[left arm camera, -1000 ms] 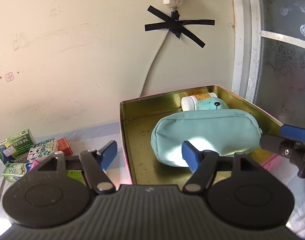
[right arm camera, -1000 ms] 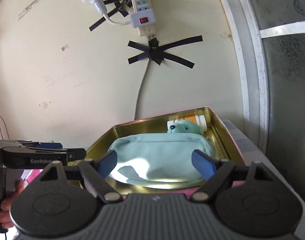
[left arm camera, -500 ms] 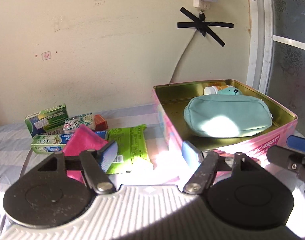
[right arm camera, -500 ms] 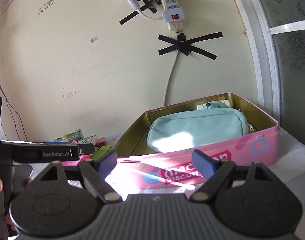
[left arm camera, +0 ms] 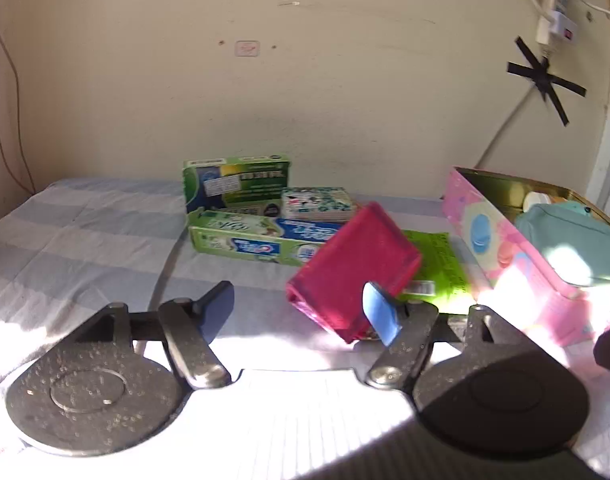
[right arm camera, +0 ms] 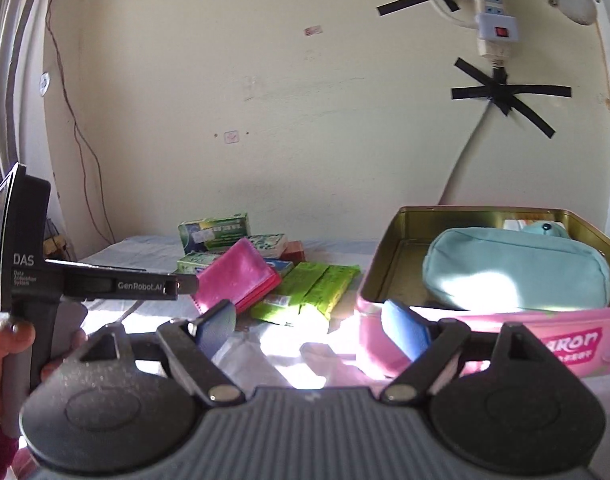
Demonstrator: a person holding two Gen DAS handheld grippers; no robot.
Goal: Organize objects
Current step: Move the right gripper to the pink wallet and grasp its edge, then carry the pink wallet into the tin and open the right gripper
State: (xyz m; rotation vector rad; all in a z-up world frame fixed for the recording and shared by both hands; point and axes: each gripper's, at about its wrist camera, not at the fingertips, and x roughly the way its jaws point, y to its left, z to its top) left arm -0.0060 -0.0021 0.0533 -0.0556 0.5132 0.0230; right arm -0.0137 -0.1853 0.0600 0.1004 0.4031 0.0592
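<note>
My left gripper (left arm camera: 299, 312) stands open and empty over the striped cloth. A pink wallet (left arm camera: 353, 268) lies tilted just beyond its right finger, not touched. Behind the wallet are a toothpaste box (left arm camera: 257, 240), a green box (left arm camera: 237, 184) and a small patterned box (left arm camera: 317, 202). A green packet (left arm camera: 437, 268) lies flat beside the pink tin (left arm camera: 505, 248). My right gripper (right arm camera: 311, 328) is open too, with nothing in it, in front of the pink tin (right arm camera: 485, 332). The tin holds a teal pouch (right arm camera: 517, 272), a teal plush (right arm camera: 545, 228) and a white-capped bottle (left arm camera: 537, 202).
A hand (right arm camera: 9, 336) holds the left gripper (right arm camera: 181, 285) at the left of the right wrist view. The wall close behind carries a taped cable (right arm camera: 501, 92) and a power strip (right arm camera: 493, 20). A thin wire (right arm camera: 81, 140) hangs at left. A small red box (right arm camera: 295, 250) sits behind the wallet.
Both views have pulled back from the tin and swung left. The tin has slid to the right, and the wallet, boxes and green packet have come into view. Both grippers stayed open and empty.
</note>
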